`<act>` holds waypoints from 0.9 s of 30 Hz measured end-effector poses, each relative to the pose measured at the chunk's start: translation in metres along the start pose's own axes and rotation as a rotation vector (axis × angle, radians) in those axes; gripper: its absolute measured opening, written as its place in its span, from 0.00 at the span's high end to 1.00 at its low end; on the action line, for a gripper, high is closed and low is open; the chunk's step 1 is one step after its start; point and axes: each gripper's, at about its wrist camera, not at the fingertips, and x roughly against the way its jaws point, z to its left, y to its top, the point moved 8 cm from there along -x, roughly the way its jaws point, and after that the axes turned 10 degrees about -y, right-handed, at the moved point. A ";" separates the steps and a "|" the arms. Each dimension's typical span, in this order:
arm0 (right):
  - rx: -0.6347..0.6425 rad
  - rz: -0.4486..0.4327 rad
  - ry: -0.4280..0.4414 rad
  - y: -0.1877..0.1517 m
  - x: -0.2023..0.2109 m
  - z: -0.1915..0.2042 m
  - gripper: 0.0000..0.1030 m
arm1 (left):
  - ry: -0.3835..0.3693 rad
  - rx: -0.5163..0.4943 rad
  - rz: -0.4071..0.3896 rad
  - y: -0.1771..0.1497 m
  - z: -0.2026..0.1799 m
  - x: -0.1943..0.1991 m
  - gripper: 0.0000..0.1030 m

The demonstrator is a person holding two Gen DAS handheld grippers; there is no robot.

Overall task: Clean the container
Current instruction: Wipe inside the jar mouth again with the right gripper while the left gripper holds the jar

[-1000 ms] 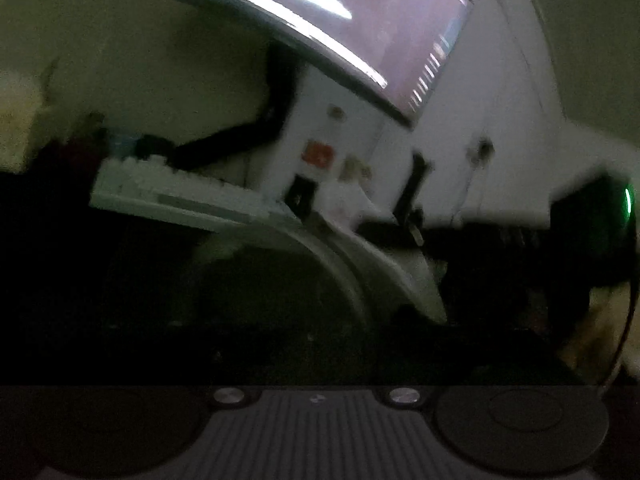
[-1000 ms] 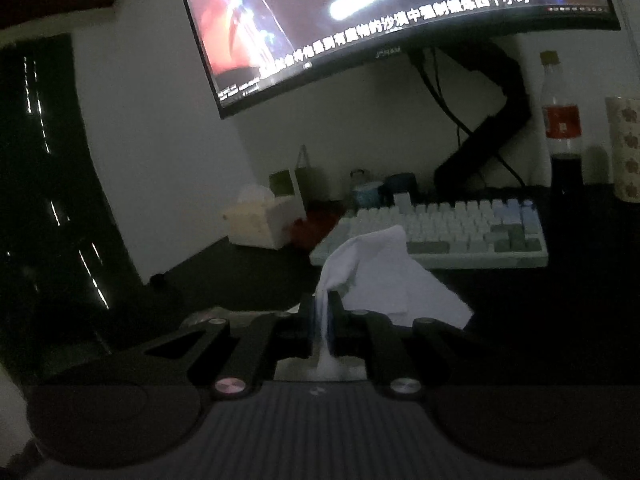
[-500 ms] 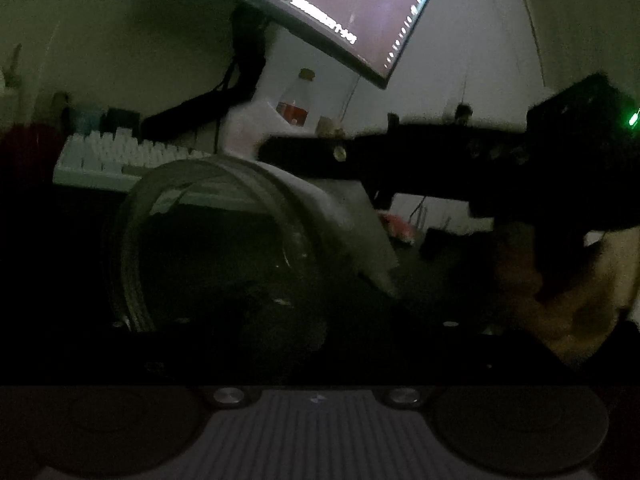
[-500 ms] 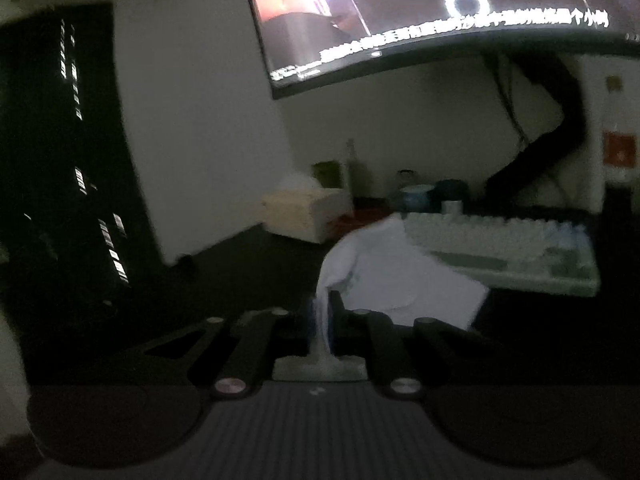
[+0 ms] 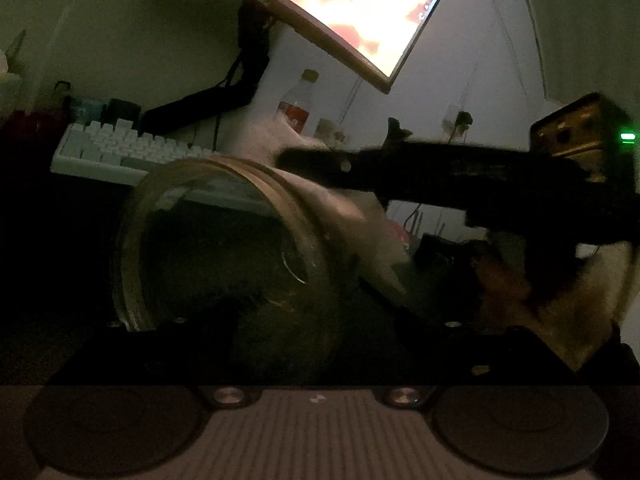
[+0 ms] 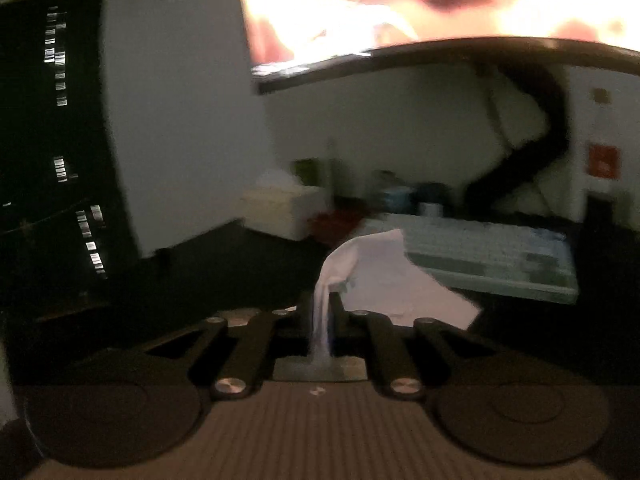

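Dim desk scene. Clear container (image 5: 224, 256) lying tipped in left hand-held gripper (image 5: 280, 332), mouth turned sideways, apparently for wiping; grip width too dark to tell; contents unclear. Right hand-held gripper (image 6: 321, 312) clamped tight on white tissue (image 6: 384, 276), raised above dark surface (image 6: 224, 272) near keyboard (image 6: 488, 256).

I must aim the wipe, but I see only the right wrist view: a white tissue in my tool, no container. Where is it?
Observer: The left wrist view shows a glass jar close before the camera, tipped on its side.
Operator: Is my tissue already inside it?
Observer: No. The right tool reaches over the jar from the right, and the tissue hangs outside, behind the jar's rim.
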 end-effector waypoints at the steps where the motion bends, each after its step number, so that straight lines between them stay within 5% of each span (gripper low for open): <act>1: -0.026 0.008 -0.040 0.000 -0.003 -0.011 0.91 | 0.002 0.000 0.000 0.000 0.000 0.000 0.17; 4: -0.035 0.012 -0.051 -0.002 0.000 -0.007 0.91 | 0.013 -0.012 0.006 0.000 -0.001 -0.002 0.17; 9: 0.100 -0.021 0.084 -0.004 0.025 0.039 0.91 | 0.013 -0.027 0.011 -0.001 -0.004 -0.003 0.17; 17: 0.019 0.052 -0.083 0.003 0.006 -0.012 0.92 | 0.014 -0.016 0.003 0.000 -0.001 -0.001 0.17; 23: 0.134 0.057 0.104 0.003 0.022 0.036 0.92 | 0.019 -0.021 0.004 -0.001 -0.001 -0.001 0.17; 27: 0.095 0.083 -0.004 0.008 0.008 0.003 0.92 | 0.022 -0.015 0.002 0.000 0.001 0.000 0.17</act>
